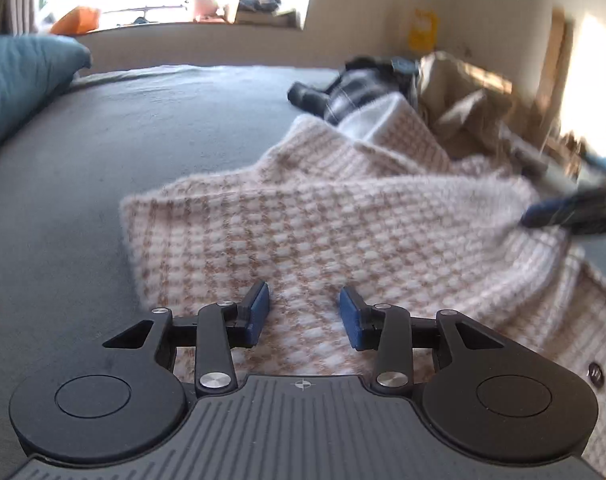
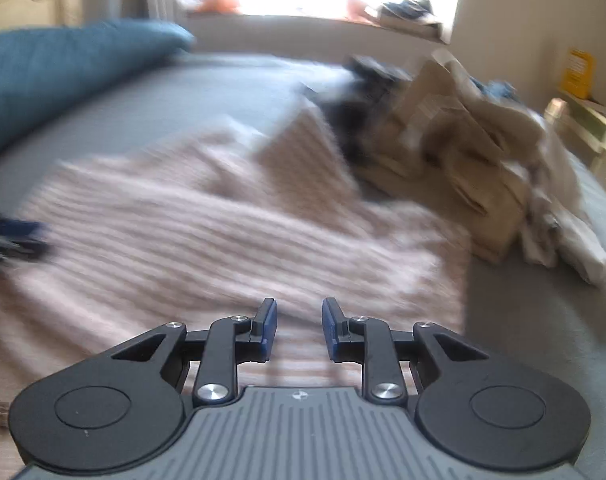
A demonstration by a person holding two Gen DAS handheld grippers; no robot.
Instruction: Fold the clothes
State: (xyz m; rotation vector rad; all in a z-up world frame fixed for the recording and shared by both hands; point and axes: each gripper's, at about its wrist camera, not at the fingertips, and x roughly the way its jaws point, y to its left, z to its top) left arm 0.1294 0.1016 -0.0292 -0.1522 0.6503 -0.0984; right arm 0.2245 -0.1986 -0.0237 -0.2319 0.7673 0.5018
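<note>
A pink-beige and white knitted cardigan (image 1: pixel 343 220) lies crumpled on the grey bed sheet (image 1: pixel 123 140), with a sleeve or flap folded across its body. My left gripper (image 1: pixel 304 292) hovers over its near edge, open, with nothing between its blue pads. The right gripper shows as a dark blur at the cardigan's right side (image 1: pixel 563 212). In the right wrist view, which is motion-blurred, my right gripper (image 2: pixel 299 306) is over the cardigan (image 2: pixel 223 232) with a clear gap between its pads and nothing in it. The left gripper is at that view's left edge (image 2: pixel 11 236).
A teal pillow (image 1: pixel 19 80) lies at the far left of the bed. Behind the cardigan sits a heap of clothes: a dark plaid garment (image 1: pixel 355 88), a beige one (image 2: pixel 455 152) and white cloth (image 2: pixel 563 220). A cluttered windowsill (image 1: pixel 223 12) runs along the back.
</note>
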